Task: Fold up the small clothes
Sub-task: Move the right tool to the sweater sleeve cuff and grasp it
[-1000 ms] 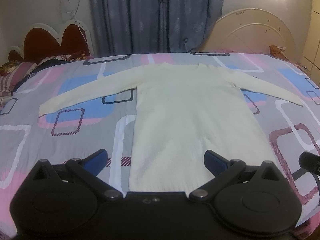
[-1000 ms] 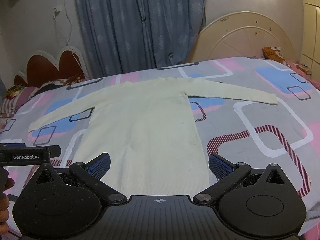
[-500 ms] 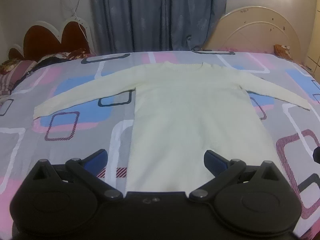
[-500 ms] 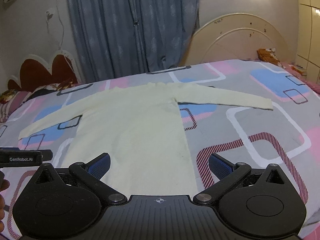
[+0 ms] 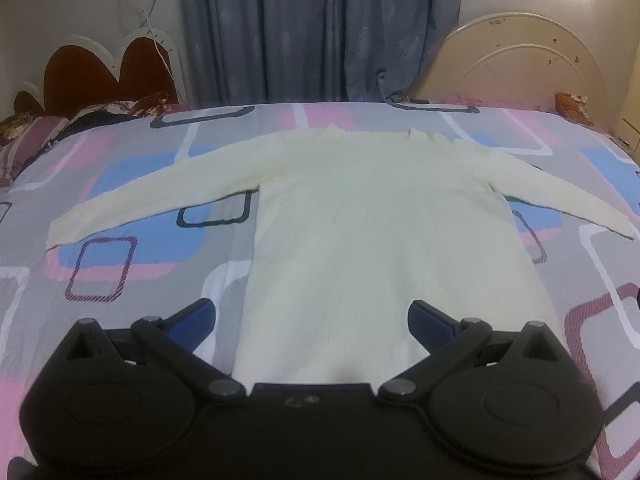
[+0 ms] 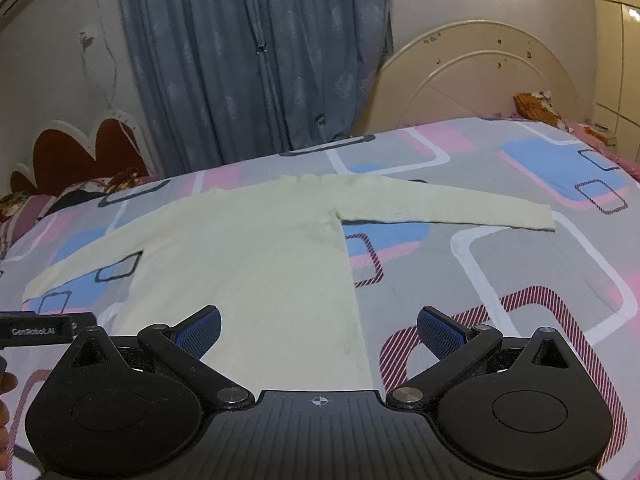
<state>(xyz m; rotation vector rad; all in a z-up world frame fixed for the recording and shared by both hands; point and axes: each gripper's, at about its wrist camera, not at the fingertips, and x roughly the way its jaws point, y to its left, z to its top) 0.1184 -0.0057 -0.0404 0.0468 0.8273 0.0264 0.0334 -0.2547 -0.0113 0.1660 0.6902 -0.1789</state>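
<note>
- Wide bed with a grey quilted cover printed in pink, blue and white rounded rectangles (image 5: 132, 248): fills the near and middle ground in both views, and sits lower in the right wrist picture than a second ago, more wall and curtain above it, so that camera appears tipped upward and drawn back a little.
- Long-sleeved cream knit sweater (image 5: 372, 224): spread flat at the middle of the bed, neckline at the far side, hem at the near edge, one sleeve out to the left and one to the right; unmoved and unfolded across the three moments, so folding judged not yet begun.
- Grey-blue pleated curtain (image 6: 256, 60): hanging behind the far edge of the bed, well apart from the work.
- Cream arched headboard (image 6: 476, 76) far right, and red scalloped headboard with white trim (image 5: 108, 72) far left: both clear of the garment.
- Left hand-held gripper (image 5: 310, 320): jaws wide apart, nothing between them, poised over the sweater's hem; closer to the cloth than a second ago, to judge by the larger sweater.
- Right hand-held gripper (image 6: 318, 330): jaws likewise spread and empty, over the right side of the hem.
- Patterned pillows and dark bundle (image 5: 76, 120): at the far left corner, near the left cuff but not touching it.
- Nothing lying on the sweater, so no obstacle to a first grasp of a sleeve or the hem.
</note>
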